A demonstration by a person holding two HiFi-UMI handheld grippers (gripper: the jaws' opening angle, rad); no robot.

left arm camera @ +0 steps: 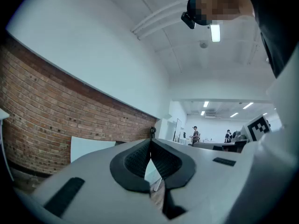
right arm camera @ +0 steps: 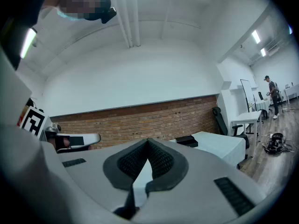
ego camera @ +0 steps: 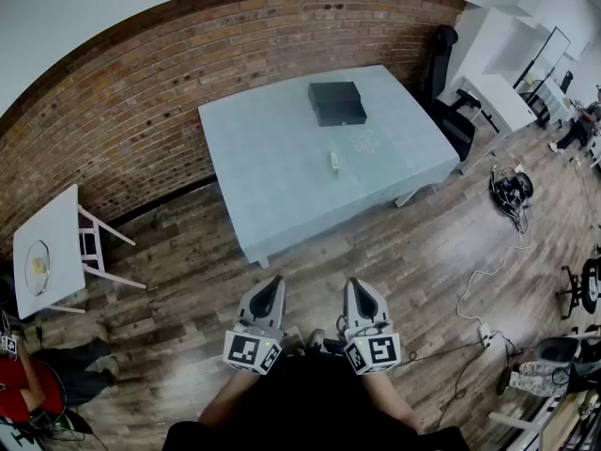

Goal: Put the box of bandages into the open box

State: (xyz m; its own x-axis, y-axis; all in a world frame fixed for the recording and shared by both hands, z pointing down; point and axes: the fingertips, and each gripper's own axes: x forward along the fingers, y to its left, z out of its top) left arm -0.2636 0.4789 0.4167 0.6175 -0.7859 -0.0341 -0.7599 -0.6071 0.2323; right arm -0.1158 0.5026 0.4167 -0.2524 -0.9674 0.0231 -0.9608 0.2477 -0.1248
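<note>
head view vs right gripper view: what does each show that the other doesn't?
Head view only: the small white box lying mid-table, and the plate on the side table. Right gripper view only: that the right gripper is shut tip to tip with nothing between, plus the ceiling lights. Both: the table, the dark box on its far part, and the brick wall.

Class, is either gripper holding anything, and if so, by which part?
Nothing is held: the left gripper and the right gripper are both shut and empty.
</note>
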